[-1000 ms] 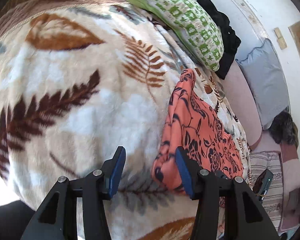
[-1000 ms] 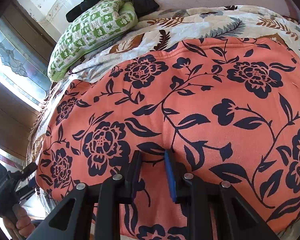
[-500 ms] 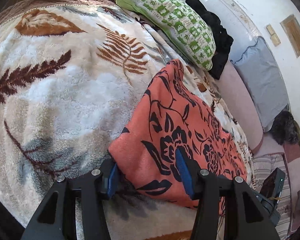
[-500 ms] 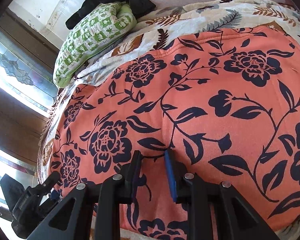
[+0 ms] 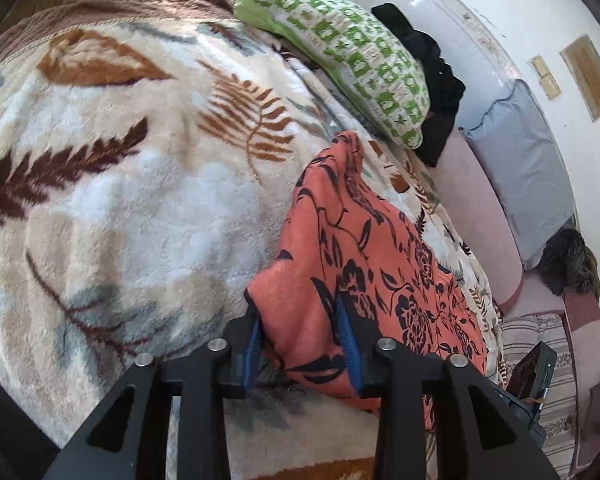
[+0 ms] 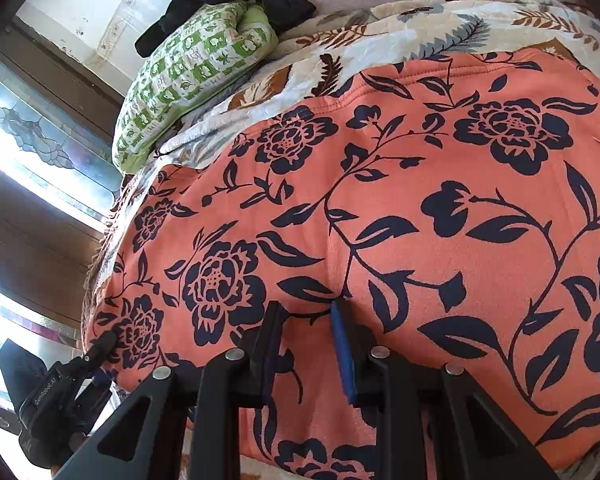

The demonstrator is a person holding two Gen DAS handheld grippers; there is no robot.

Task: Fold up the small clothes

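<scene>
The left gripper (image 5: 300, 336) is closing on the orange flowery cloth's (image 5: 372, 248) corner. The right gripper (image 6: 306, 332) pinches its near edge. Lift both together, evenly.

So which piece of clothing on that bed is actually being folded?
Start at the bed's fleece blanket, cream with brown fern leaves. On it, below the green-and-white checked pillow, lies the coral garment, with both grippers at its near edge. Its dark navy flowers and vines set it apart from the plain black clothes behind the pillow.
</scene>
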